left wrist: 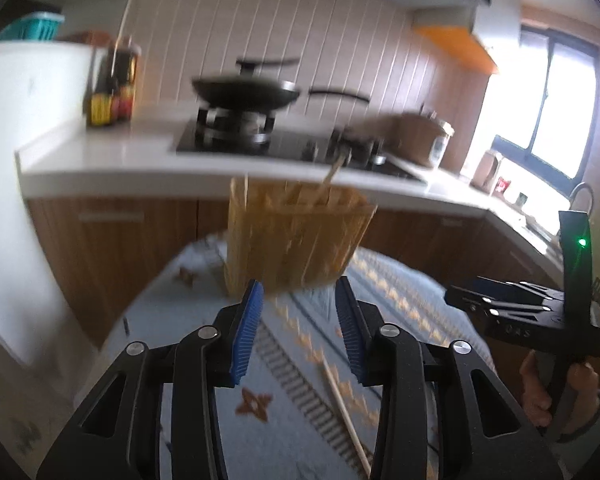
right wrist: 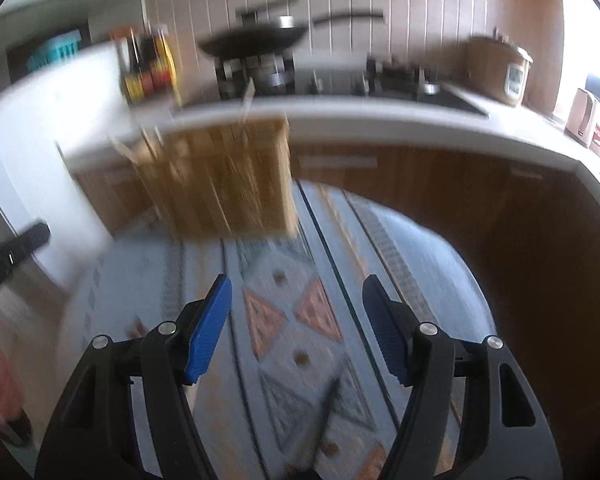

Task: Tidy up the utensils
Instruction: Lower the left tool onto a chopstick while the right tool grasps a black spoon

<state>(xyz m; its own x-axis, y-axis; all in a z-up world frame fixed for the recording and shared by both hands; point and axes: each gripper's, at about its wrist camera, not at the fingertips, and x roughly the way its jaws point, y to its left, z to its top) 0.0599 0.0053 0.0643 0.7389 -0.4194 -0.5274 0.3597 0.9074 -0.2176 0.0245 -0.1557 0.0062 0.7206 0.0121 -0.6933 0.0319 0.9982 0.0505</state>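
A wooden slatted utensil holder (left wrist: 294,236) stands on the patterned tablecloth (left wrist: 204,364), with chopsticks sticking out of its top. My left gripper (left wrist: 299,292) is open, its blue pads just in front of the holder's base, empty. A single wooden chopstick (left wrist: 346,408) lies on the cloth below it. In the right wrist view the holder (right wrist: 220,176) is blurred, up and left of my right gripper (right wrist: 296,292), which is open and empty. A dark utensil (right wrist: 320,416) lies on the cloth between its fingers, too blurred to name. The right gripper's body (left wrist: 540,312) shows in the left view.
Behind the table runs a white kitchen counter (left wrist: 112,160) with a stove and black wok (left wrist: 246,92), sauce bottles (left wrist: 112,88), a rice cooker (left wrist: 424,136) and a sink tap (left wrist: 582,196). Wooden cabinets (left wrist: 112,248) stand below. A white fridge (left wrist: 24,152) is at left.
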